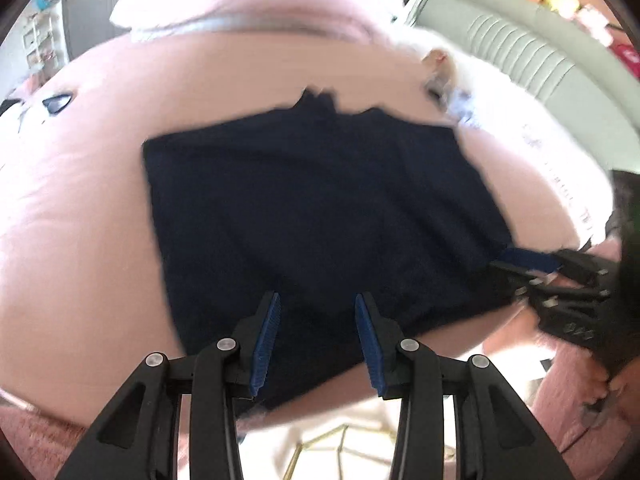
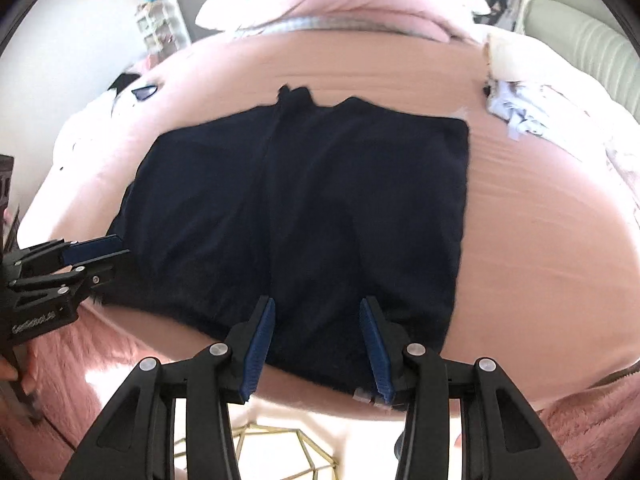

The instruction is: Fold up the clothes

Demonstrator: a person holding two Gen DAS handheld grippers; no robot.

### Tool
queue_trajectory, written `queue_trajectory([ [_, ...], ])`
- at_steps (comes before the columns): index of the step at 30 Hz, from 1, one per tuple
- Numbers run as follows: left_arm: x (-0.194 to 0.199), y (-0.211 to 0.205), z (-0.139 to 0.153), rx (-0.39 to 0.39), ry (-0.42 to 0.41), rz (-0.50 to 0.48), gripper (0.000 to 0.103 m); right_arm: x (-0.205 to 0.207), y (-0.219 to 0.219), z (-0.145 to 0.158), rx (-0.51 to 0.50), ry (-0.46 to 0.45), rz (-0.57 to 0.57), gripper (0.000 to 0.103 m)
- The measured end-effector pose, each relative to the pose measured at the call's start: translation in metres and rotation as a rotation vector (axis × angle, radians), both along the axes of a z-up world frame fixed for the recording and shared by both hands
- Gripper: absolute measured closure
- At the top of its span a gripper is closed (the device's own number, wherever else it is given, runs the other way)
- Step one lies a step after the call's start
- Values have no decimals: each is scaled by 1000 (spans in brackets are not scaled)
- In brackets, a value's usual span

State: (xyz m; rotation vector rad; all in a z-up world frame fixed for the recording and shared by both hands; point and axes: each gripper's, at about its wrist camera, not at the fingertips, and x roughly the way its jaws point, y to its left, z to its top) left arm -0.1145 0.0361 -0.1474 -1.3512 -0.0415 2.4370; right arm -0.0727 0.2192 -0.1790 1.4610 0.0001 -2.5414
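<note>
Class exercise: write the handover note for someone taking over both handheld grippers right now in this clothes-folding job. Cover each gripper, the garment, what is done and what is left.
Left gripper: open, nothing between the pads, above the near edge of the dark navy garment.
Right gripper: open, empty, over the same near edge.
Garment: spread flat on the pink bed sheet; a lengthwise fold line suggests it may be partly folded, but I cannot tell the garment type.
Other clothes lie at the bed's far right.
Left: probably grip the near edge and fold it away.

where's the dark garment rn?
The dark garment lies spread flat mid-frame in both wrist views on the pink bed, with the pillows beyond its far edge and both grippers at its near edge.
</note>
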Motion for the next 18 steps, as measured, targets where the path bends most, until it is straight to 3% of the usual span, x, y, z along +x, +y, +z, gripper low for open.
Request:
queue_trajectory([
  [1, -2, 6, -3, 2, -10, -20, 67, -3, 0, -1, 11, -5, -2, 60],
  [4, 7, 14, -18, -92, -56, -68, 67, -5, -2, -17, 90, -65, 6, 60],
  [7, 20, 13, -18, -160, -45, -87, 63, 3, 17, 0, 47, -20, -55, 60],
  [9, 23, 4, -12, -123, -39, -66, 63, 4, 45, 11, 9, 5, -153, 59],
  [11, 18, 5, -5, -70, -11, -71, 63, 0, 67, 5, -50, -38, -219, 59],
  [15, 0, 24, -4, -58, 32, -101, 63, -3, 69, -5, -89, -71, -207, 59],
  [18, -7, 40, -21, -116, -29, -127, 63, -3, 46, -7, 0, -63, -124, 59],
])
